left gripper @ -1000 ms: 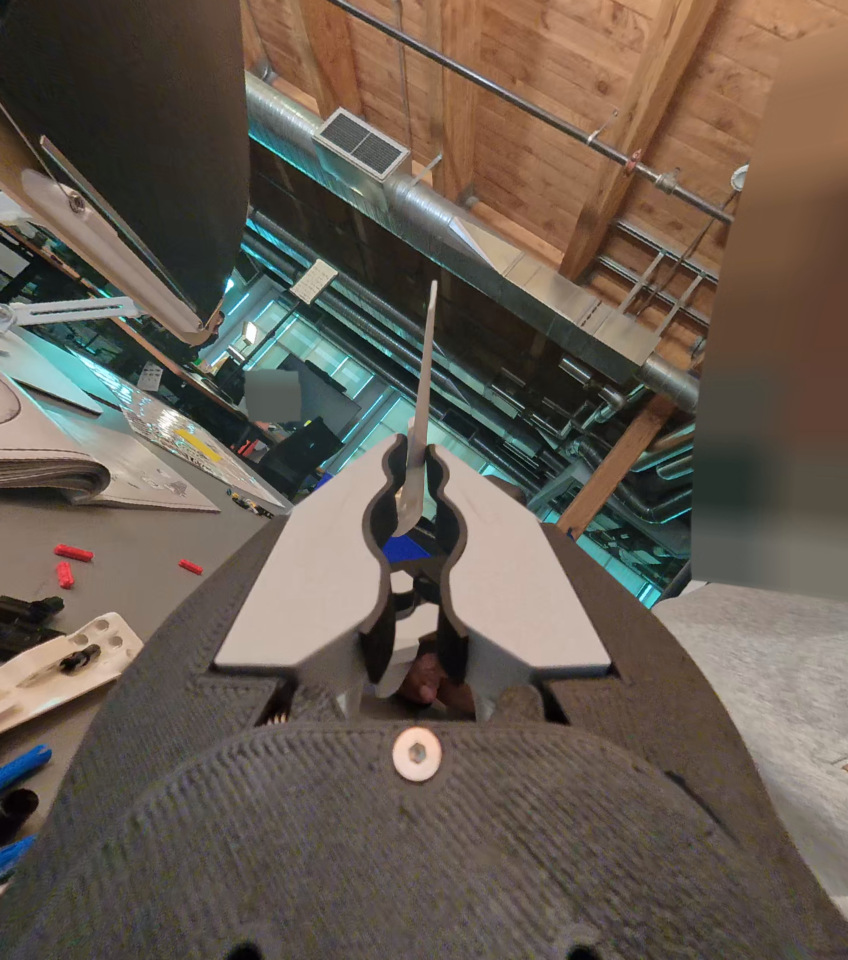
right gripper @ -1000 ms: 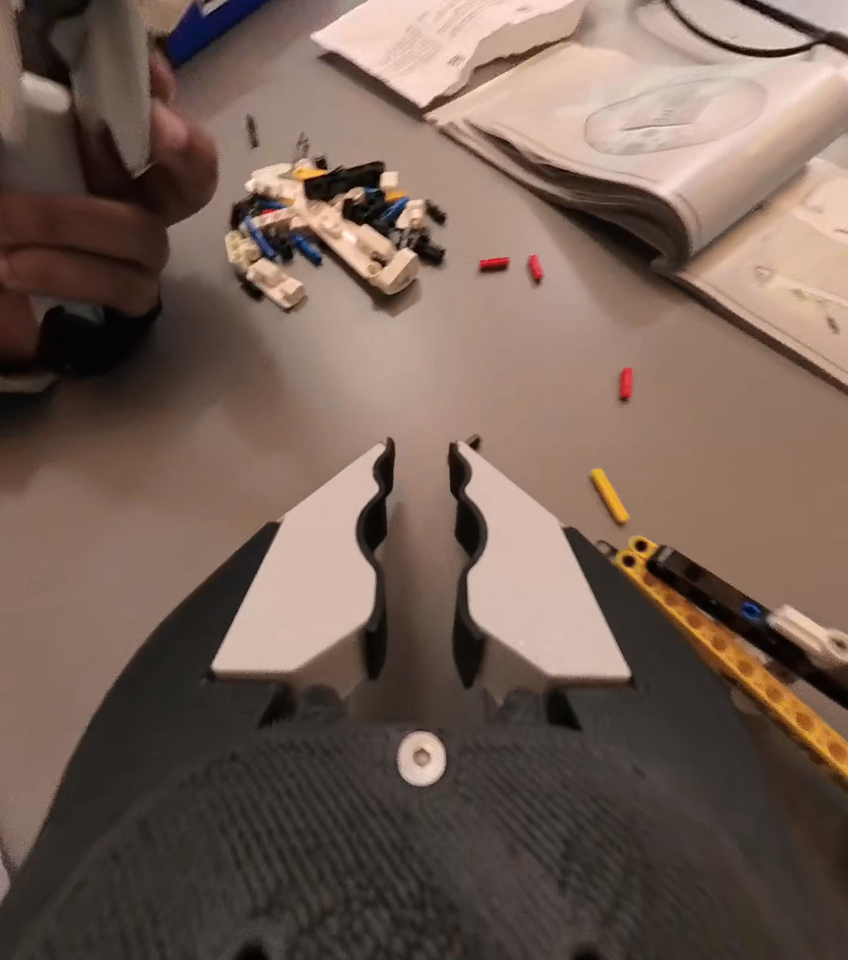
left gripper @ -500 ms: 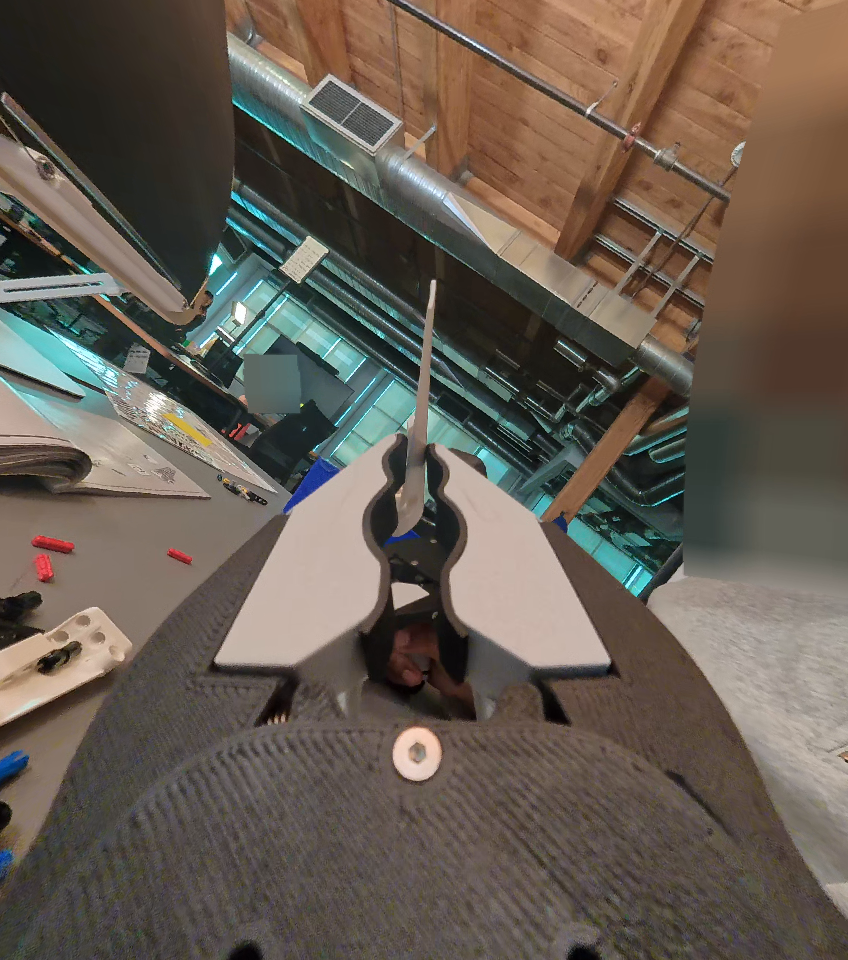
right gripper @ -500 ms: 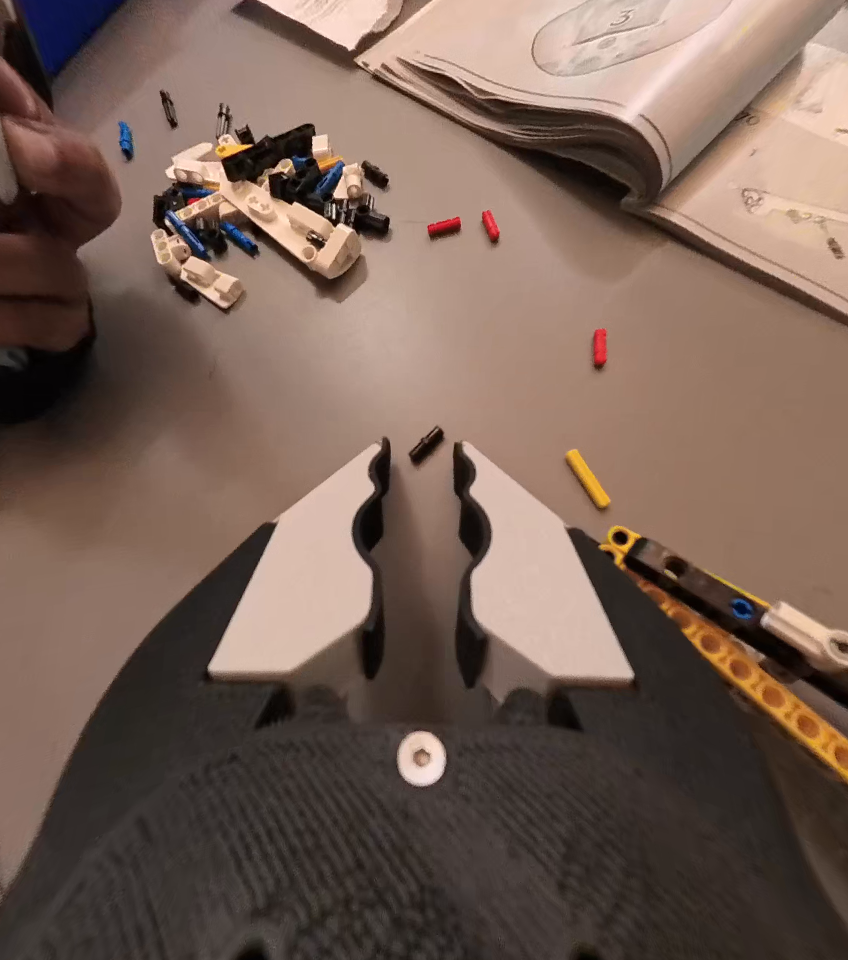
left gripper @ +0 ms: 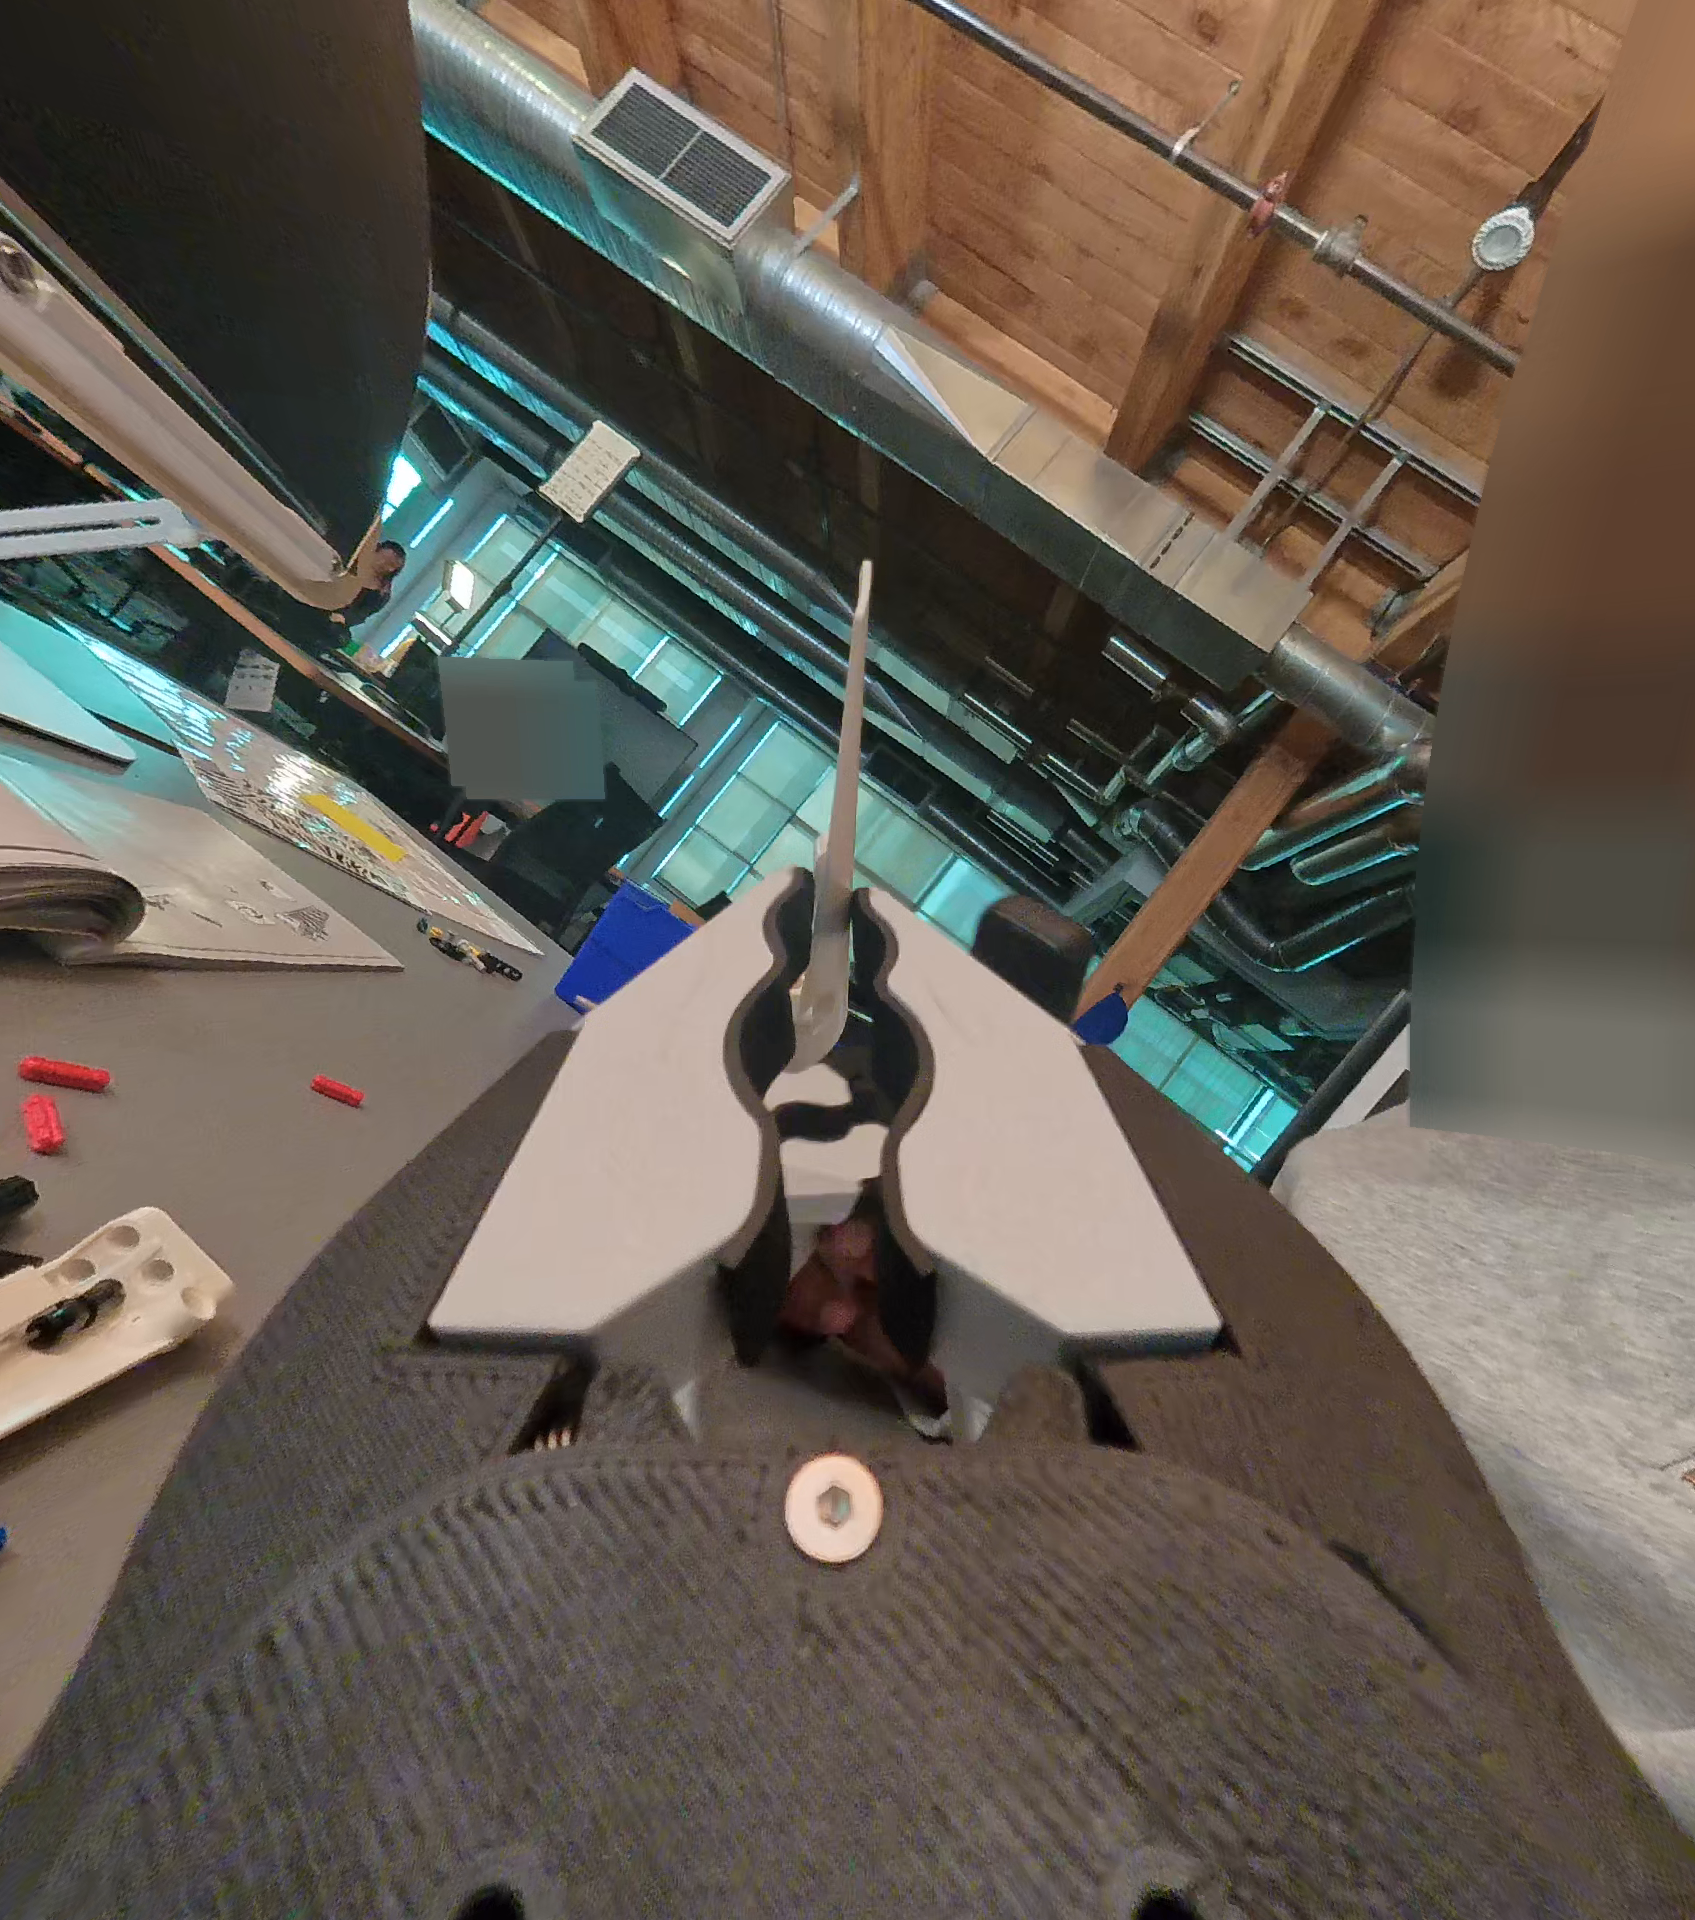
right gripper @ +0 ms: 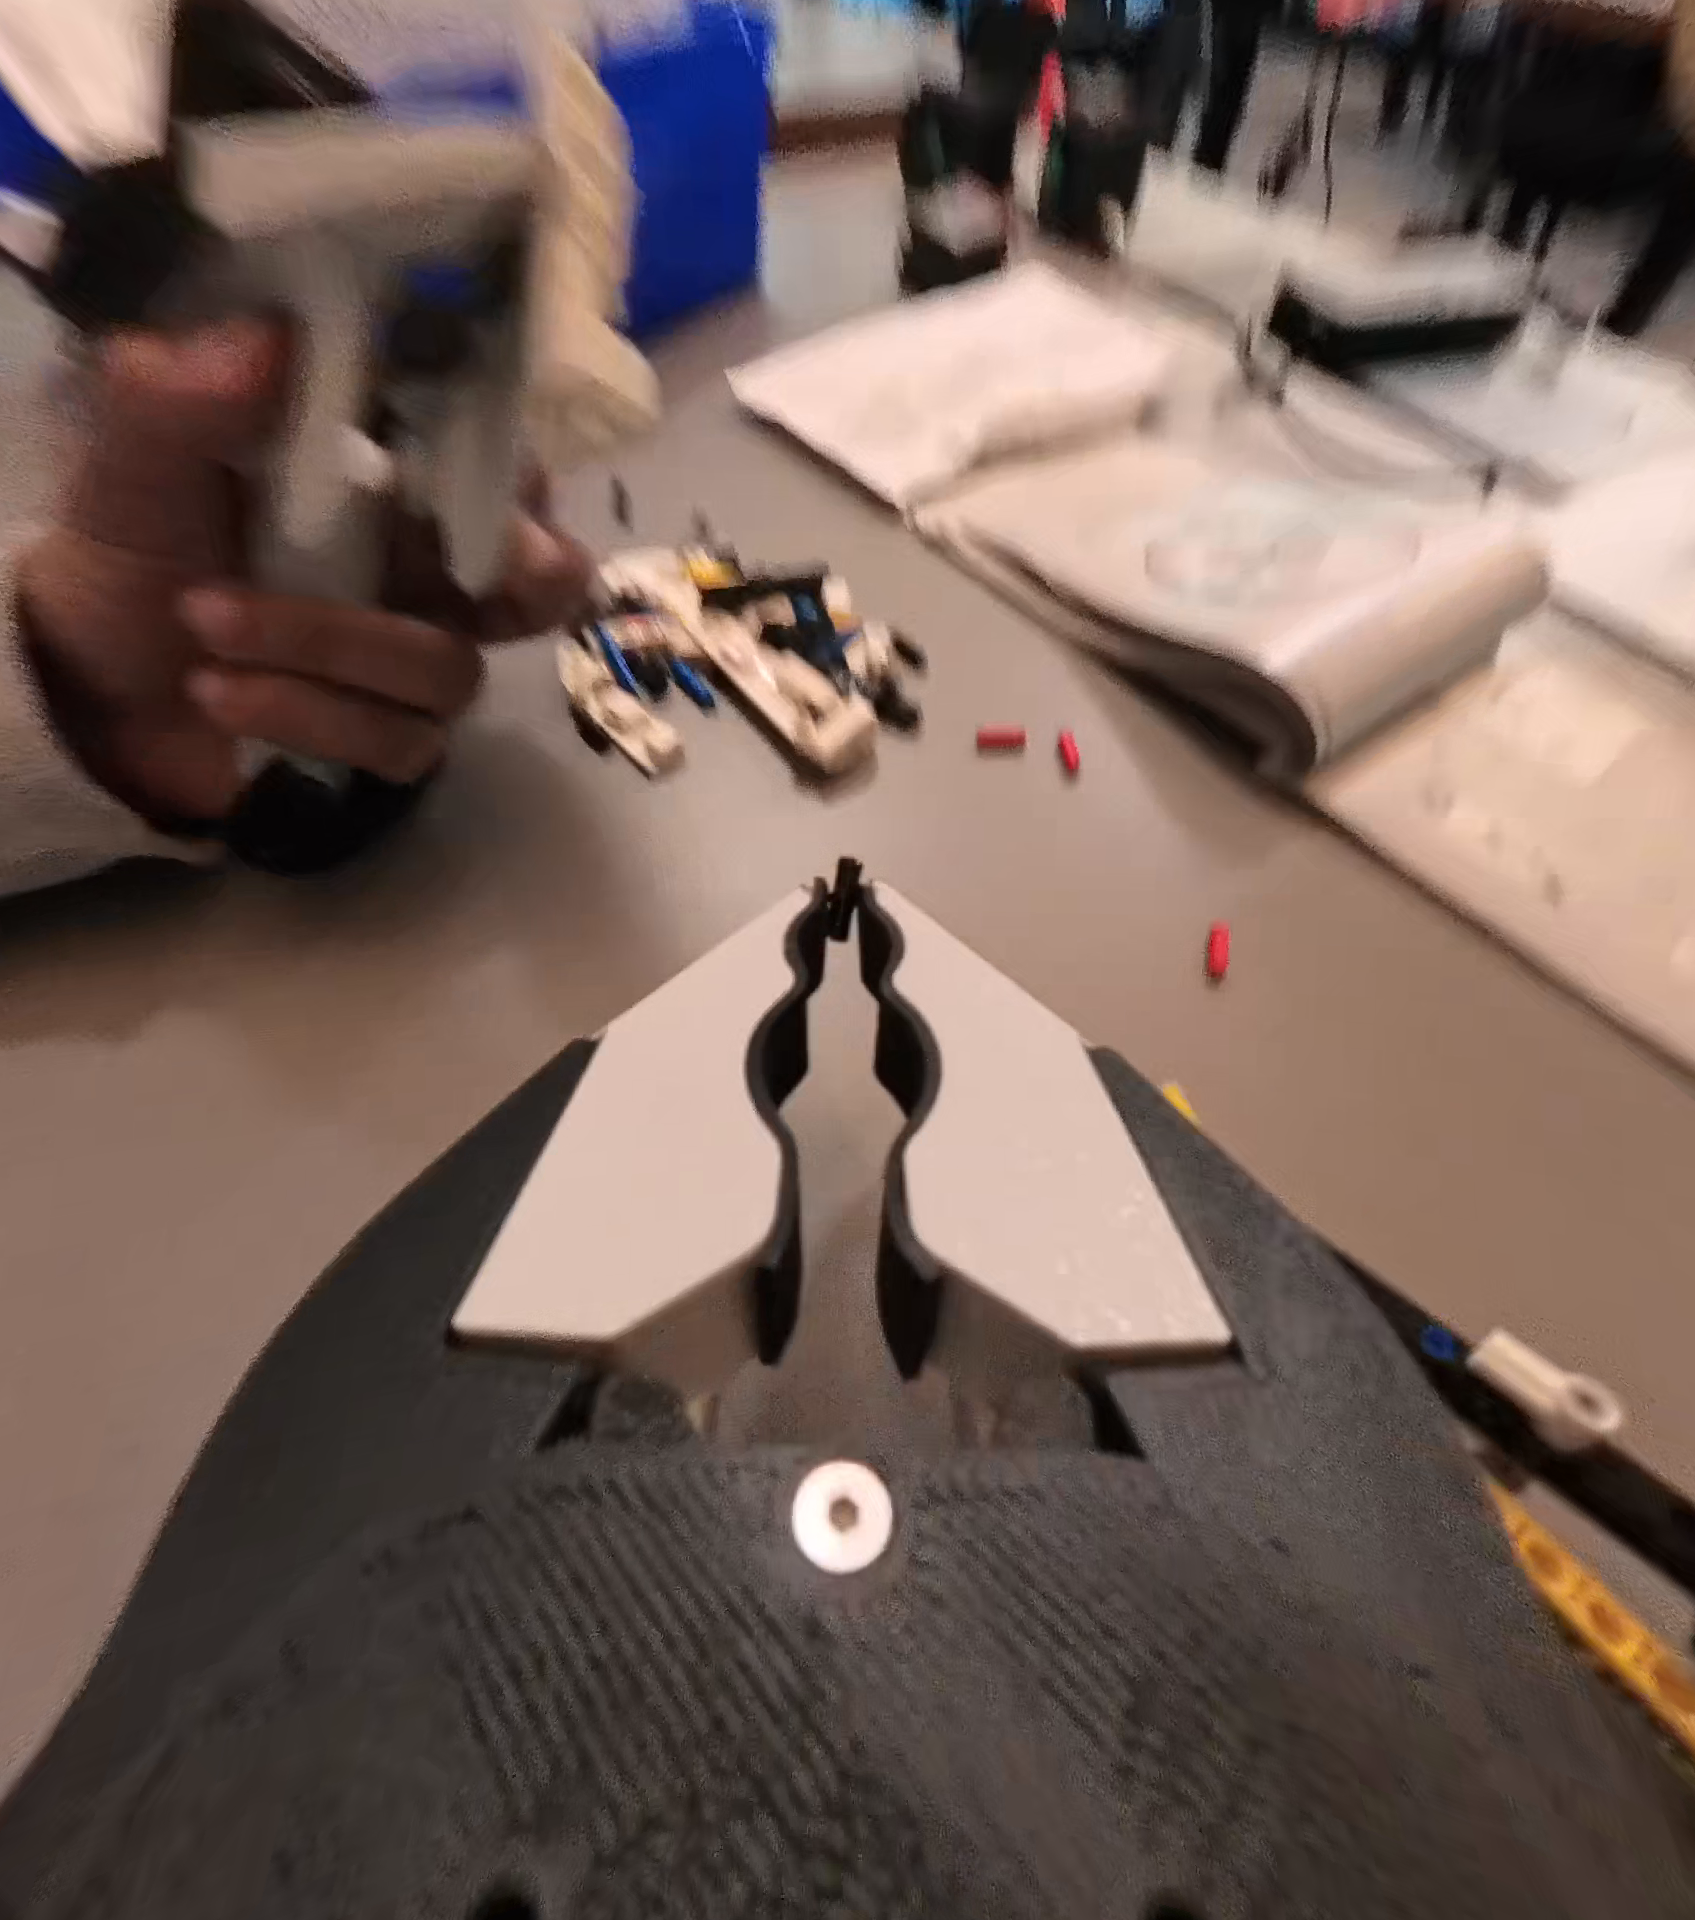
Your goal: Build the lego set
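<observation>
My left gripper [left gripper: 830,902] is tilted up toward the ceiling and shut on a thin white lego panel [left gripper: 845,790], seen edge-on above the tips. In the right wrist view the same gripper [right gripper: 531,343] shows blurred at the upper left in a hand, with the white panel [right gripper: 594,301]. My right gripper [right gripper: 841,902] is shut on a small black pin [right gripper: 841,900] held just above the grey table [right gripper: 303,1039]. A pile of white, black and blue lego pieces [right gripper: 739,665] lies farther ahead on the table.
Loose red pins [right gripper: 1215,948] lie on the table. A yellow and black lego beam assembly [right gripper: 1601,1538] sits at the right. An open instruction booklet [right gripper: 1290,613] lies at the back right. In the left wrist view a white lego piece [left gripper: 43,1340] and red pins [left gripper: 64,1072] lie at the left. The gap from one gripper's tips to the other's is roughly 11 centimeters. From the right gripper's tips to the white lego piece [left gripper: 43,1340] is close to 12 centimeters.
My right gripper closed on the black pin that lay on the table in front of its tips and lifted it. The left gripper still holds the white panel, shifted only slightly.
</observation>
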A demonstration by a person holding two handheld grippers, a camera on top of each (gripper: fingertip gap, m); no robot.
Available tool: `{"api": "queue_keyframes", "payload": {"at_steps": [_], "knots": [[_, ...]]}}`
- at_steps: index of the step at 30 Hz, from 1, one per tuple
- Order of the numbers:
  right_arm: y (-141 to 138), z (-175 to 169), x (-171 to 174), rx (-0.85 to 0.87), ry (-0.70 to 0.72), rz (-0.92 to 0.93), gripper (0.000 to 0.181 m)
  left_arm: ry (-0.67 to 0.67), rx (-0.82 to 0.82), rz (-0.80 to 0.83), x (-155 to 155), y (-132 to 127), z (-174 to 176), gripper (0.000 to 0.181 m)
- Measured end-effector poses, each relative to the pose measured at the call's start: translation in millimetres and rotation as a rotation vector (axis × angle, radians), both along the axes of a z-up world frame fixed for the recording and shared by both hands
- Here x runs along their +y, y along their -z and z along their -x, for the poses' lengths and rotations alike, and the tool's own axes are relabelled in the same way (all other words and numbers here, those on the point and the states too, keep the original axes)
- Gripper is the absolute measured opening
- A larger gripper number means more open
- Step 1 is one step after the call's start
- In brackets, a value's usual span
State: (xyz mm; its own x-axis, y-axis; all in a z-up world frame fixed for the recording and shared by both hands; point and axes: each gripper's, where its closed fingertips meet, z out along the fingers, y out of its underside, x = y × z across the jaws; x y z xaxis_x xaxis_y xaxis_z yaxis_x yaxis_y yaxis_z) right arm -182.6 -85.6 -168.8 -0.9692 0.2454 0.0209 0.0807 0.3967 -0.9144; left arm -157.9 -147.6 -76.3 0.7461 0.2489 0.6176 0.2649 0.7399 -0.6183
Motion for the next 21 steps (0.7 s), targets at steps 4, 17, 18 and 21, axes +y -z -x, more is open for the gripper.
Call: {"api": "queue_keyframes", "payload": {"at_steps": [4, 17, 18, 21], "knots": [[-42, -19, 4, 0.243, -0.098, 0.241, 0.003, 0.147, -0.038, -0.04, 16, 3, -3, 0.003], [-49, -32, 0, 0.43, -0.126, 0.246, 0.003, 0.319, -0.095, -0.024, 41, 9, -10, 0.003], [-50, -32, 1, 0.423, -0.125, 0.251, 0.003, 0.318, -0.095, -0.024, 41, 9, -10, 0.003], [-50, -31, 1, 0.409, -0.123, 0.257, 0.003, 0.317, -0.095, -0.028, 40, 9, -10, 0.003]]}}
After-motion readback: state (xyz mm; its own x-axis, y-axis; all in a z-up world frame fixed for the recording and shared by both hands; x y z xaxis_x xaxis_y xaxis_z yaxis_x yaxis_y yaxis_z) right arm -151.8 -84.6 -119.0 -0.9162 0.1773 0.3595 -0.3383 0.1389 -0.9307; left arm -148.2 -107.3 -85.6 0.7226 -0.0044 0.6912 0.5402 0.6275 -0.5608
